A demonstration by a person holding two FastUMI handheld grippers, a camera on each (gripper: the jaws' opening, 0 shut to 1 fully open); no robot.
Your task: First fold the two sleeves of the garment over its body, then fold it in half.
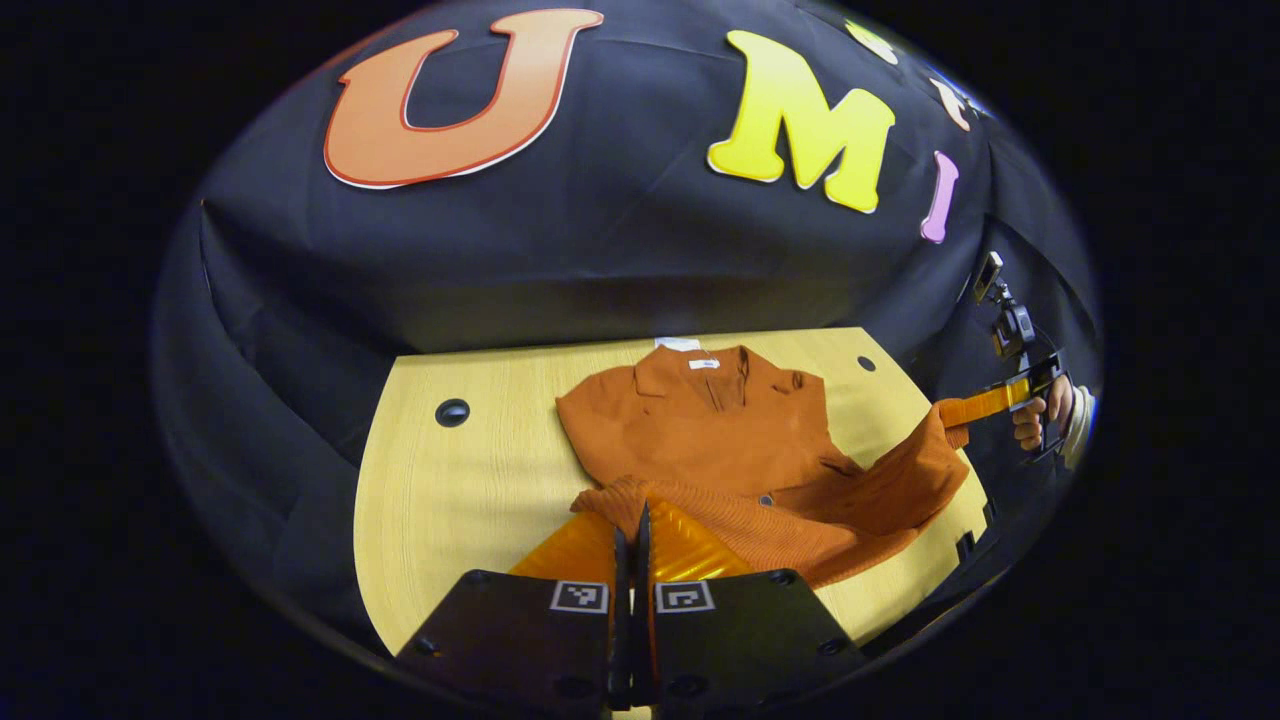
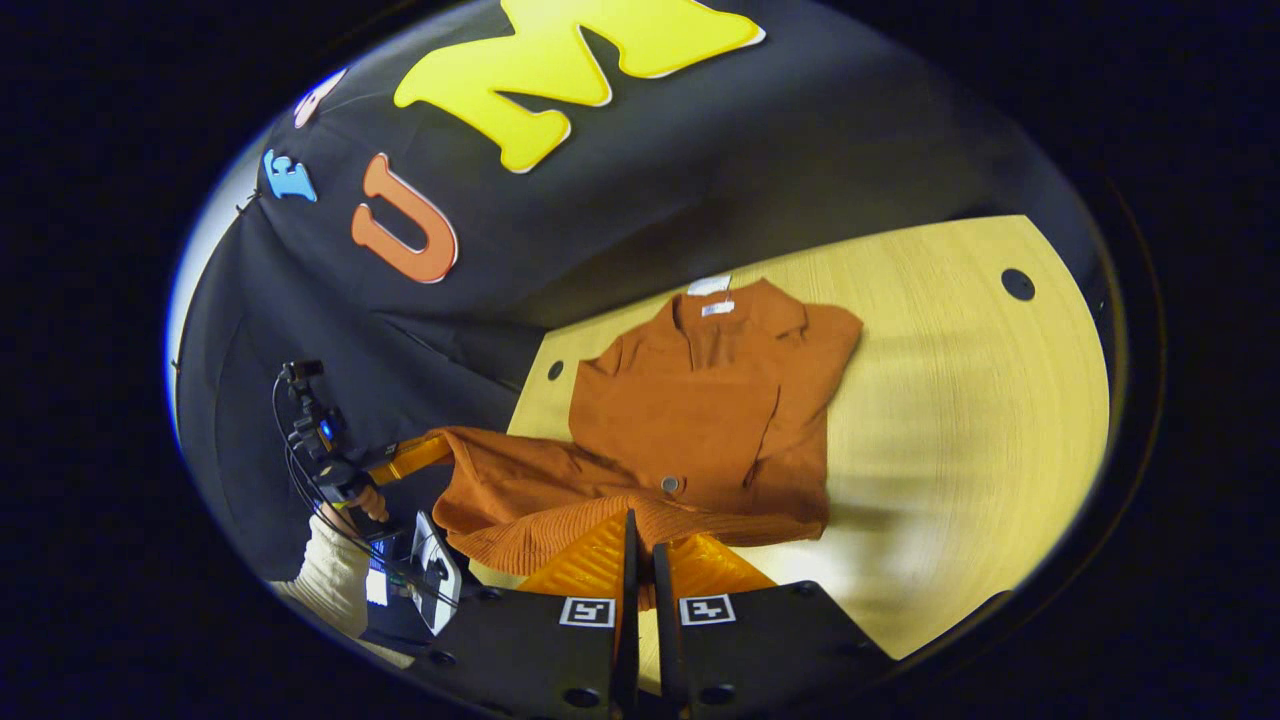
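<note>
The garment (image 1: 700,430) (image 2: 700,400) was a rust-orange knit top with a collar and a white label at the neck. It lay flat on the table, collar toward the wall, sleeves folded over its body, its ribbed hem raised at both near corners.

Pale wooden table (image 1: 450,500) — round holes (image 1: 452,412) near its corners.

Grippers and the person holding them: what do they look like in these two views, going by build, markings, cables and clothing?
Each gripper, left and right, has two black flat plates at its base, each bearing a square black-and-white marker, with ribbed fingers ahead. Seen from across the table, each gripper carries a small upright device on top. Thin black cables loop by the hand, which wears a cream knit sleeve.
</note>
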